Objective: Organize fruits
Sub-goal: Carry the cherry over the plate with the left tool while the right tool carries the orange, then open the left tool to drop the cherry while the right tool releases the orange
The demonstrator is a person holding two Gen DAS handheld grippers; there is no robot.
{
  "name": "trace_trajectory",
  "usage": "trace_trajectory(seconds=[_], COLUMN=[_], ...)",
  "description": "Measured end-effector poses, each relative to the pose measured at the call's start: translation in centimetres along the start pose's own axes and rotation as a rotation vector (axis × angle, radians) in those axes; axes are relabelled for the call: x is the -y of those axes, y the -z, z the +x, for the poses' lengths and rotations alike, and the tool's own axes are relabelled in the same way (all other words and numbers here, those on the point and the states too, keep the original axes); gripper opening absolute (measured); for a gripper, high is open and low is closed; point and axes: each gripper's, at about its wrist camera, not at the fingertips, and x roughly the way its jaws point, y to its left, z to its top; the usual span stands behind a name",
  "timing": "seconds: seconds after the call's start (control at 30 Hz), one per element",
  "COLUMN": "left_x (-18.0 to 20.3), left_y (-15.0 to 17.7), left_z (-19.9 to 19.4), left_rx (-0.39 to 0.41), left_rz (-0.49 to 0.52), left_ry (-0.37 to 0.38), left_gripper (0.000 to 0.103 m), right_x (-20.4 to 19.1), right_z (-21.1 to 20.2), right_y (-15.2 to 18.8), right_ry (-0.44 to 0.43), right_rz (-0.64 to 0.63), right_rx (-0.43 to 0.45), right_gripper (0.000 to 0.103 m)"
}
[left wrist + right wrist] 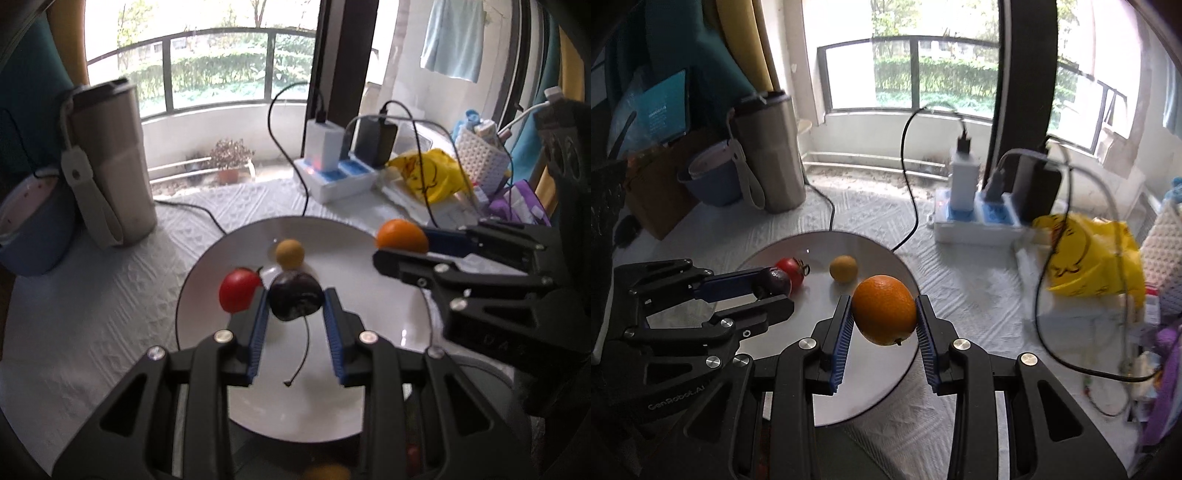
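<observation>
A white round plate [221, 280] [849, 243] lies on the white cloth. On it sit a red tomato [239, 290] [792, 271] and a small yellow-brown fruit [290, 253] [843, 268]. My left gripper [295, 301] [768, 286] is shut on a dark cherry [294, 295] [777, 280] with a long stem, held just above the plate beside the tomato. My right gripper [884, 314] [400, 247] is shut on an orange [884, 309] [402, 234], held over the plate's right edge.
A tall beige tumbler [114, 158] [772, 151] and a blue pot [33, 229] [711, 177] stand at the back left. A power strip with chargers and cables [340, 173] [979, 218], a yellow bag [432, 173] [1089, 254] and a white basket [480, 155] crowd the right.
</observation>
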Motion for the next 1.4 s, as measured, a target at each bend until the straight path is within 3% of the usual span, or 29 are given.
trace_trajectory(seconds=[0.27, 0.6, 1.07, 1.23, 1.4], left_x=[-0.7, -0.7, -0.1, 0.1, 0.3], left_y=[0.7, 0.8, 1.2, 1.5, 1.7], left_z=[1.2, 1.2, -3.0, -4.7, -6.1], left_rx=[-0.037, -0.058, -0.002, 0.023, 0.042], left_rz=[-0.020, -0.028, -0.026, -0.050, -0.060], left_ry=[0.005, -0.024, -0.031, -0.025, -0.027], left_gripper=[0.031, 0.032, 0.034, 0.043, 0.043], right_x=[-0.5, -1.4, -2.5, -2.9, -3.1], right_z=[2.6, 2.6, -1.1, -2.7, -4.4], right_y=[1.0, 1.0, 0.9, 1.1, 1.4], right_ry=[-0.006, 0.012, 0.027, 0.031, 0.039], right_rz=[-0.008, -0.021, -0.021, -0.021, -0.018], right_rx=[-0.048, -0.049, -0.006, 0.012, 0.030], right_gripper=[0.036, 0.036, 0.037, 0.037, 0.037])
